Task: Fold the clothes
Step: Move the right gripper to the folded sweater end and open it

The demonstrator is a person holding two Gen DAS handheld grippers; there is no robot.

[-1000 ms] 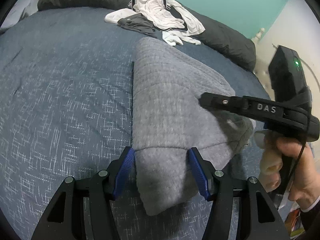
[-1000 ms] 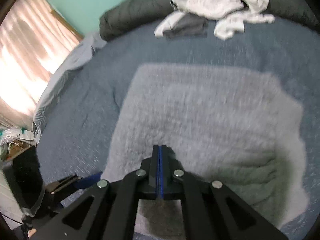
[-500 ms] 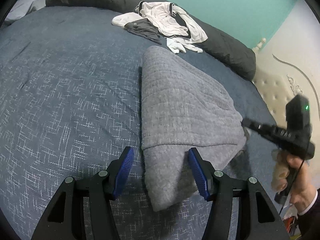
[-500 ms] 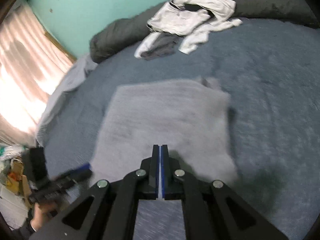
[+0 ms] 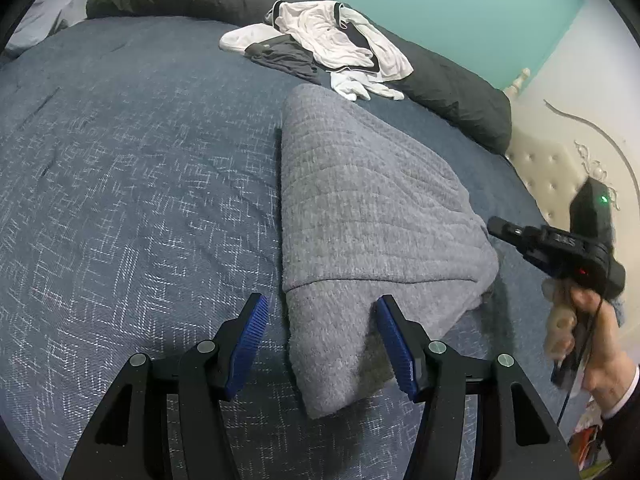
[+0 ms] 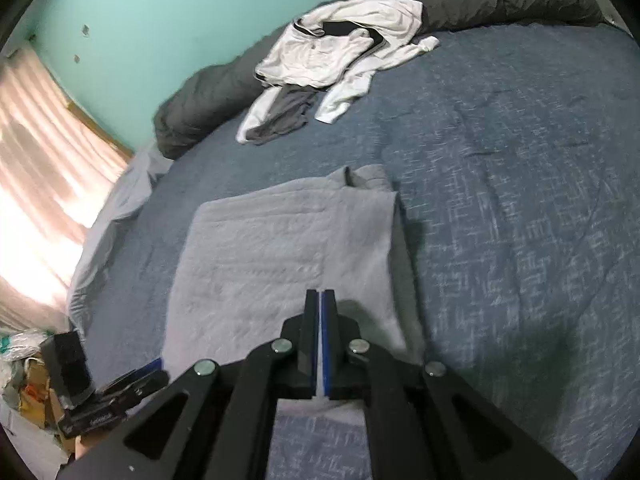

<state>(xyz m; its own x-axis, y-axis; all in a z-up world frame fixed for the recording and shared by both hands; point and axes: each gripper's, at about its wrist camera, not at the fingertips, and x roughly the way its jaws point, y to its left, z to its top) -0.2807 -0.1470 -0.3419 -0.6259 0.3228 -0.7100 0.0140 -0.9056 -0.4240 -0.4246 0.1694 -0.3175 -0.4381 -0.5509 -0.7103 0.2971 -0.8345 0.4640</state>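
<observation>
A grey knitted garment (image 5: 360,220) lies folded on the blue bedspread (image 5: 140,180). Its near corner reaches between the blue pads of my left gripper (image 5: 320,310), which stands open; the pads do not press on the cloth. My right gripper (image 5: 495,226), held in a hand, hovers past the garment's right edge, shut and empty. In the right wrist view the shut right gripper (image 6: 320,296) hangs over the near edge of the grey garment (image 6: 280,248), and the left gripper (image 6: 150,368) shows at the lower left.
A pile of white, black and dark grey clothes (image 5: 336,40) lies at the far side of the bed against a dark rolled duvet (image 5: 448,84). A cream tufted headboard (image 5: 548,168) stands to the right. A bright curtained window (image 6: 40,200) is on the left.
My right gripper has drawn back off the grey garment to beyond its right edge, staying shut. The garment now lies flat by itself. The left gripper has stayed where it was.
</observation>
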